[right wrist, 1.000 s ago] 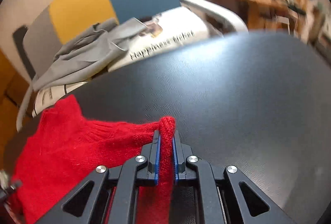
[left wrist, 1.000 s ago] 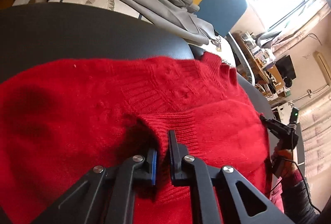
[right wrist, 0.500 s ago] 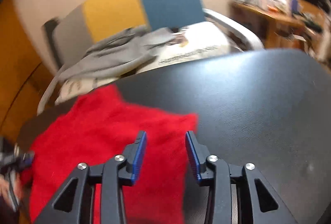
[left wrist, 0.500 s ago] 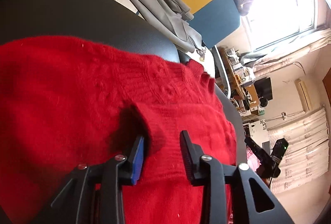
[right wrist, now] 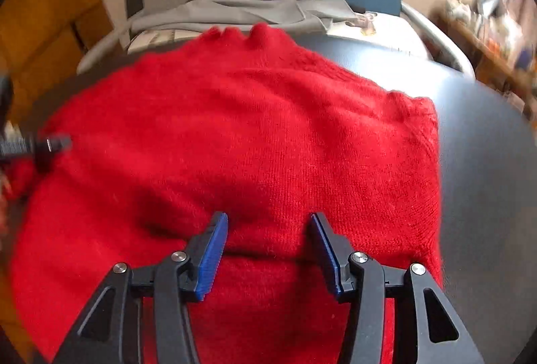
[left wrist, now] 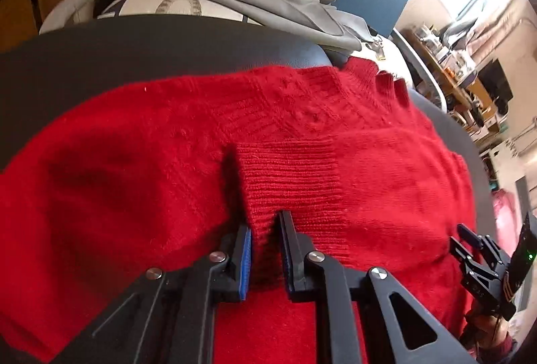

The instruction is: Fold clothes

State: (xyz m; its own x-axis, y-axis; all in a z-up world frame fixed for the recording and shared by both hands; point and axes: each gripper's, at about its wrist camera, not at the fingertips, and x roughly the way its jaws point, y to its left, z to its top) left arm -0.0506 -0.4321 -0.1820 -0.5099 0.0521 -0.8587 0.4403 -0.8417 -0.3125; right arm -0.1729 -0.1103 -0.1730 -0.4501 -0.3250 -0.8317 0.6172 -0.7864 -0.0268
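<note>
Red sweater (left wrist: 141,169) spread flat on the dark surface (left wrist: 100,55), collar (right wrist: 241,31) pointing away toward the chair, hem end toward the person. Long axis runs near to far.

Left tool (left wrist: 263,249): jaws nearly together, with the ribbed cuff (left wrist: 288,182) of a sleeve between them. Whether they truly pinch it or just bracket it, cannot tell. That sleeve lies folded across the chest, its long axis crosswise, cuff end at the left tool, so the left hand is the nearer one to it.

Right tool (right wrist: 268,239): jaws wide apart, holding nothing, low over the body of the sweater with a raised fold line just ahead of its tips. Right edge of the garment looks already turned in and straight.

Grey garment (right wrist: 241,8) heaped on the chair beyond, well apart.
</note>
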